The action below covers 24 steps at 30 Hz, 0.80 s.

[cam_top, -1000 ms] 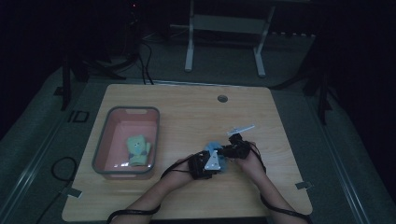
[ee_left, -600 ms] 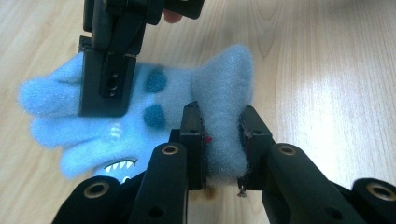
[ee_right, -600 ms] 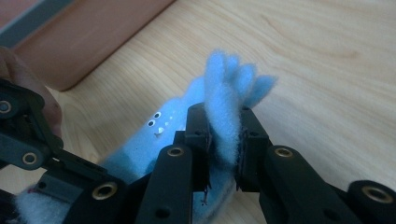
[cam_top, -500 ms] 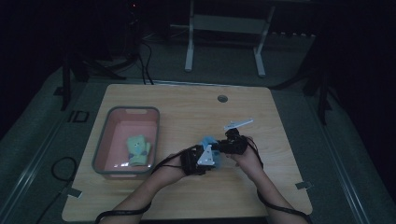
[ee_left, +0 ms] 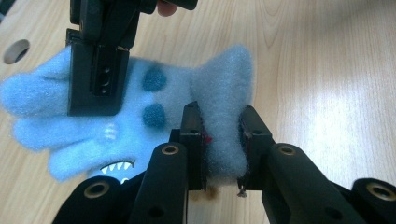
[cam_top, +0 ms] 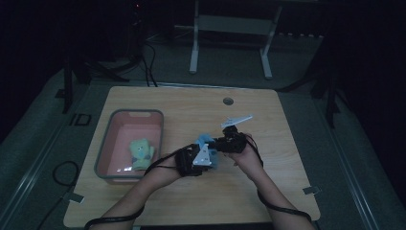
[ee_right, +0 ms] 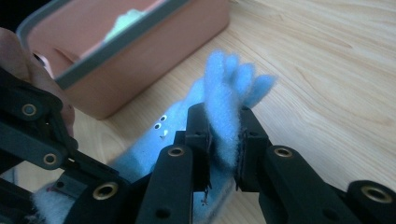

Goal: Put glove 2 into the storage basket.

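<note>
- We hold a blue glove (ee_left: 140, 126) between our two grippers, above the middle of the tabletop (cam_top: 268, 191), nearer its front edge than its back.
- Our left gripper (ee_left: 223, 140) pinches the glove's cuff end; the fleece bulges between the two pads.
- Our right gripper (ee_right: 223, 140) pinches the finger end, with the blue fingertips sticking up past the pads. In the left gripper view it comes down from the top onto the fingers.
- In the high view both grippers sit close together, left (cam_top: 198, 158) and right (cam_top: 229, 143), with the glove a small blue patch between them (cam_top: 206, 140).
- The glove looks soft, fluffy and very light. It has no stiffness, so any part we do not hold will sag or fold.
- The pile compresses easily, so a grip on a thin edge could slip. We judge that a deep bite on a doubled layer, as at the cuff, is safest.
- It is not fragile; a firm squeeze does no harm. A printed face with teeth shows on one side.
- A pink bin (cam_top: 107, 143) stands near the left edge of the tabletop, with a green glove (cam_top: 141, 152) lying in it.
- Holding both ends keeps the glove spread and easy to steer towards the bin.
</note>
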Motion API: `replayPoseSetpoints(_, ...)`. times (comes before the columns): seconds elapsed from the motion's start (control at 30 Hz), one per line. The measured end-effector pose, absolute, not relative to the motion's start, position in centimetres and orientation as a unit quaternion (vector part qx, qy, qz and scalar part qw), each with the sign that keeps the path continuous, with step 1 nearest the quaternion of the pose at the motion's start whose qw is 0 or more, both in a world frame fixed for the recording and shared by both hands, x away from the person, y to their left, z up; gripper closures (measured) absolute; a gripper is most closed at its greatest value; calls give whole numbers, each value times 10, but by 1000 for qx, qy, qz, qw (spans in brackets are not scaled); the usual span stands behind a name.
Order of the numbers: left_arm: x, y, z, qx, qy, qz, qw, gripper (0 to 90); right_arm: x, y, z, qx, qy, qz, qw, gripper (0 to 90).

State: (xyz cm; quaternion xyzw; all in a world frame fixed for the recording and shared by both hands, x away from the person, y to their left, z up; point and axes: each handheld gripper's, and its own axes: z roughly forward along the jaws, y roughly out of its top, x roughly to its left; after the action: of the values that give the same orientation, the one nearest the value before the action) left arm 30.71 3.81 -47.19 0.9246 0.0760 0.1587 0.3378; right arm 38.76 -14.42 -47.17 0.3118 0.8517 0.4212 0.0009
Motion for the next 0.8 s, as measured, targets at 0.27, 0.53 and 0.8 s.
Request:
replayPoseSetpoints(0.27,305,52,-463,925,82,163,334,768,388,-129,-463,302,854,423,3,789)
replayPoseSetpoints(0.53,302,70,-456,925,92,169,328,768,389,-106,-453,285,861,422,4,790)
replayPoseSetpoints(0.8,298,92,-447,925,103,179,319,768,390,-83,-444,267,865,426,2,791)
